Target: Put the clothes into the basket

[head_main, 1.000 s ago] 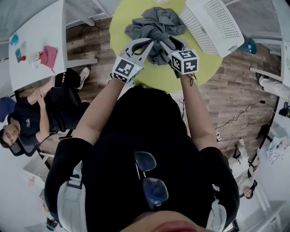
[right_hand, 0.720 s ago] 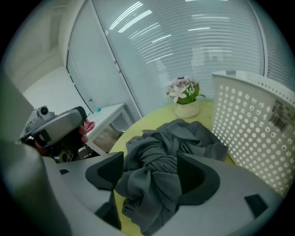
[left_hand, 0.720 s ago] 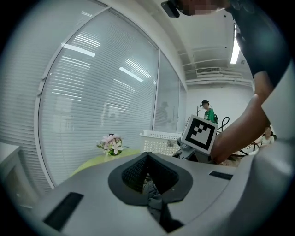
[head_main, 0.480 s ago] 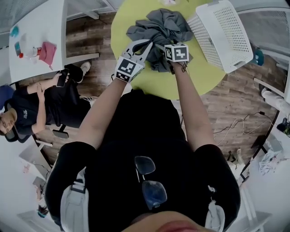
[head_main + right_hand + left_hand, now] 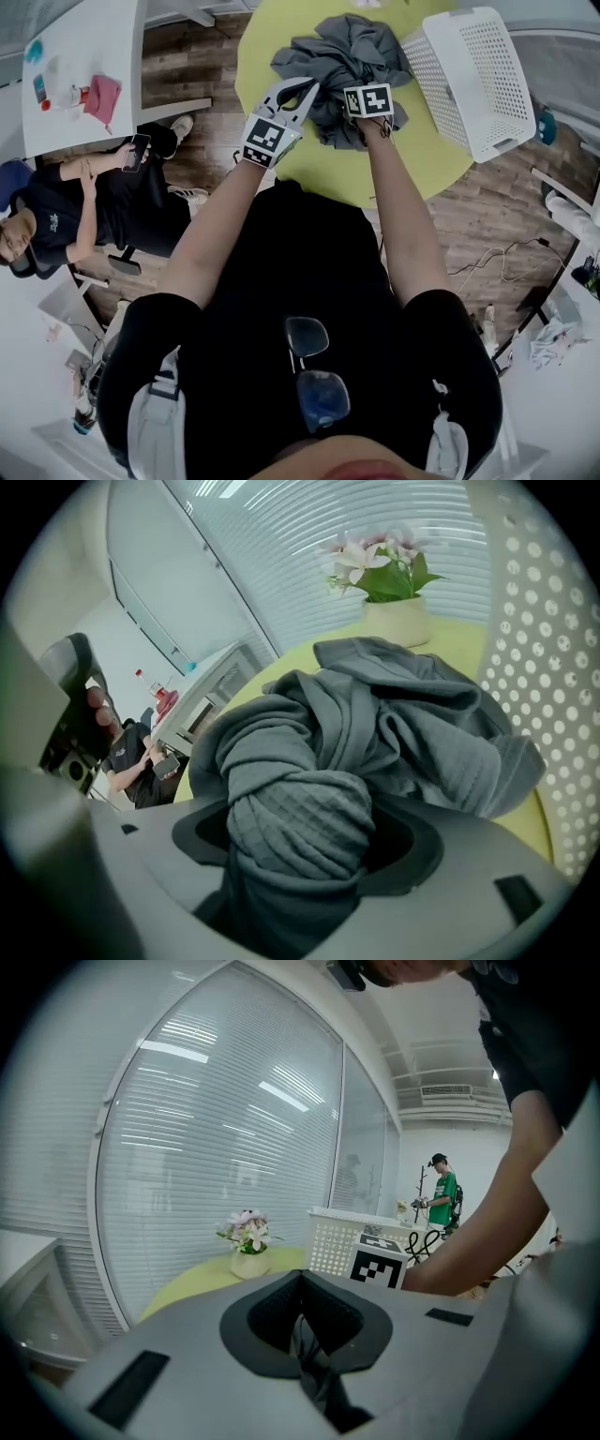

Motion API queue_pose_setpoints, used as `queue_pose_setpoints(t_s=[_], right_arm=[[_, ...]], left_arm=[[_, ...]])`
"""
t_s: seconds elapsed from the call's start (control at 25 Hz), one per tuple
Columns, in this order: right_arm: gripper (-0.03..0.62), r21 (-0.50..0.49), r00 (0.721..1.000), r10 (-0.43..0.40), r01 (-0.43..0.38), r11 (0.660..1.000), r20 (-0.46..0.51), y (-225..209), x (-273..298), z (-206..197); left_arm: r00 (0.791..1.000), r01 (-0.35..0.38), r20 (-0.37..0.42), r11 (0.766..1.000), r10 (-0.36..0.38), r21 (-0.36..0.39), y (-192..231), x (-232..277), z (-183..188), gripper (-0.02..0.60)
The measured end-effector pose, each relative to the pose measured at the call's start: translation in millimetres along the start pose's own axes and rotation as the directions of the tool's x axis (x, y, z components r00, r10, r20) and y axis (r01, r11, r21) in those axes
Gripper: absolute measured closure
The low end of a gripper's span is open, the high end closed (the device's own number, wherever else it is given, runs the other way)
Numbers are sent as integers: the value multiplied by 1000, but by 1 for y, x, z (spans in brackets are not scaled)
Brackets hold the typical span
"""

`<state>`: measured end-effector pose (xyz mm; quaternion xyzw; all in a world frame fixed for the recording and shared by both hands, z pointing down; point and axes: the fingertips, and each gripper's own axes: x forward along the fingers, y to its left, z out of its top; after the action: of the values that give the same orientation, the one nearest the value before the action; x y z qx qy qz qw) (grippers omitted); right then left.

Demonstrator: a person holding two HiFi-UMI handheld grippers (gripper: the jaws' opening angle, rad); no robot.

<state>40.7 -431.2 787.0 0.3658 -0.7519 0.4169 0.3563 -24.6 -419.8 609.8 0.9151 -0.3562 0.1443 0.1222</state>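
Observation:
A heap of grey clothes [image 5: 349, 54] lies on the round yellow-green table [image 5: 375, 173], just left of the white perforated basket [image 5: 478, 75]. My left gripper [image 5: 302, 92] is at the heap's near left edge, shut on a thin fold of grey cloth [image 5: 314, 1372]. My right gripper [image 5: 364, 82] is pushed into the near side of the heap. Its jaws stand wide and are closing, with a thick twisted roll of cloth [image 5: 300, 808] between them; the pads do not visibly press on it. The basket's wall [image 5: 548, 667] is close on the right.
A small vase of flowers [image 5: 389, 611] stands on the table beyond the clothes. A seated person [image 5: 66, 211] is at the left beside a white table [image 5: 84, 56]. Cables lie on the wooden floor at the right. Another person [image 5: 442, 1199] stands far off.
The right gripper has moved forward into the heap and turned its marker cube. The left gripper stays at the heap's edge. The basket shows more fully at the right.

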Motion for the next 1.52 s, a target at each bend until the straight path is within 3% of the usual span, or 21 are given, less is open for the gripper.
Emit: queue_pose_setpoints(t_s=[0.2,1.0,1.52], right_arm=[[267,-68,999,-46,46,997,10,5,-15,4],[272,-256,983,-90,130,958,161,77,-127,9],[272,-258,953,-157,226,939,261,111,-206,-4]], left_arm=[[1000,9,17,1000,-9,16,0,0,4,578],[985,83,145,994,-94,76,-45,-51,61,578],[960,180,192,974,-205,139,-88,-93,95,578]])
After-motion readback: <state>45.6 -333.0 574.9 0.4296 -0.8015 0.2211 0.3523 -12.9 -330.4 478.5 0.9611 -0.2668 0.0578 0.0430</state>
